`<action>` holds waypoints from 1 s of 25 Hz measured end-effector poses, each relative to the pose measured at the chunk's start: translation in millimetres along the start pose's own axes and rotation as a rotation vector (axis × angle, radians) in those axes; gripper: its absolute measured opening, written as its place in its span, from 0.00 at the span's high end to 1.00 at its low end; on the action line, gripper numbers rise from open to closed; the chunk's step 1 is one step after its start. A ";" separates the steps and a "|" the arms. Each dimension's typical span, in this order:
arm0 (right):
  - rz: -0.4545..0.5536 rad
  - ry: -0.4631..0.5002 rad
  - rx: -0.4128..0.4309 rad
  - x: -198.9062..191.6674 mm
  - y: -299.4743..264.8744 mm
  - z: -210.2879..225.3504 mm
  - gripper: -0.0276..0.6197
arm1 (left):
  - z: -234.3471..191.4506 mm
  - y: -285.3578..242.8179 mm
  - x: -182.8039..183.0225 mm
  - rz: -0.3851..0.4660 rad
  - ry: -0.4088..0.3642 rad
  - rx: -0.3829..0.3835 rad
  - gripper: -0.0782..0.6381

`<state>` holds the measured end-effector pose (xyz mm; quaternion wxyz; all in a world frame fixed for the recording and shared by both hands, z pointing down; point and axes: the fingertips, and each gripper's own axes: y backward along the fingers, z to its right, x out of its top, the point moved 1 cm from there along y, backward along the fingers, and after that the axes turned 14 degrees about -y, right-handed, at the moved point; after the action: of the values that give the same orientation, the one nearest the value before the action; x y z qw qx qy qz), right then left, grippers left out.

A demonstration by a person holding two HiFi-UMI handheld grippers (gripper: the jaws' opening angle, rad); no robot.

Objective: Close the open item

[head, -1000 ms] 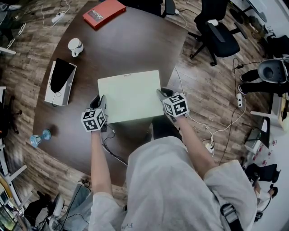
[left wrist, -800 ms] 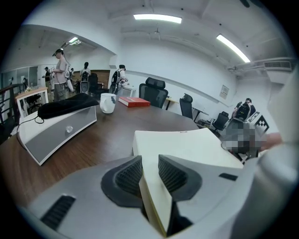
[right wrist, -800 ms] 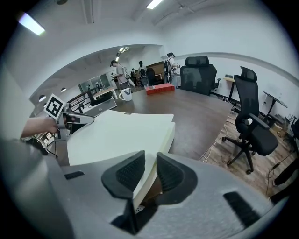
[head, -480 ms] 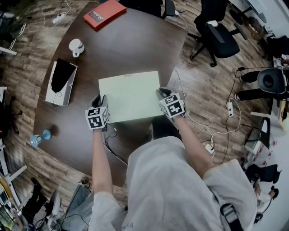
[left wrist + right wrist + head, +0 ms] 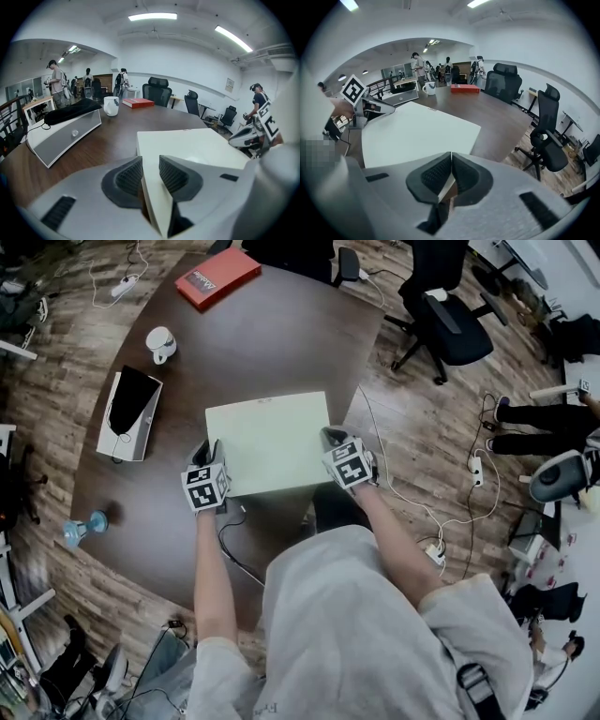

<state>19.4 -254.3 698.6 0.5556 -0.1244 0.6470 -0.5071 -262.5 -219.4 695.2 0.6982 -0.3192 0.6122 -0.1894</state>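
A black cable trails over the near edge of the table, just behind the left gripper. That gripper pinches the near-left corner of the pale box between its pads. At the near-right corner, the right gripper has just pressed its jaws together. A pale sliver shows behind the pads; I cannot tell whether it is nipped.

The box lies flat close to the near edge, its lid seemingly down. With only one firm hold, a push could skew the box or drag it off that edge.

Farther out, a grey case sits by the left edge, then a mug and a red book at the far edge. All are well apart, and nothing blocks.
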 end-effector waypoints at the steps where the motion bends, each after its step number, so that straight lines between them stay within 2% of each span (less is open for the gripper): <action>1: 0.002 -0.008 -0.001 0.0 0.2 0.4 0.95 | 0.1 0.2 0.0 0.002 0.000 0.003 0.76; 8: -0.001 -0.024 0.000 2.1 -0.8 0.1 0.95 | -3.0 0.6 0.3 0.038 0.043 0.019 0.76; 10: 0.000 -0.029 0.000 1.6 -0.9 -1.1 0.95 | -3.0 2.1 0.4 0.036 0.029 0.027 0.76; 15: -0.004 -0.018 -0.003 -0.1 -0.5 -1.8 0.95 | 3.0 10.5 6.7 0.026 -0.136 0.099 0.77; 19: -0.001 -0.023 -0.007 0.7 0.9 -0.2 0.95 | 20.7 14.9 13.1 0.037 -0.230 0.085 0.78; 23: 0.008 -0.027 -0.010 0.2 1.4 -1.0 0.95 | 29.5 28.1 16.5 0.017 -0.362 0.113 0.78; 25: 0.011 -0.027 -0.013 -0.2 1.3 -0.9 0.95 | 38.4 32.5 20.3 0.026 -0.355 0.068 0.79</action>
<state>19.2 -253.1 697.6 0.5664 -0.1314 0.6432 -0.4982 -225.6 -200.9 660.0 0.8080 -0.3158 0.4768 -0.1416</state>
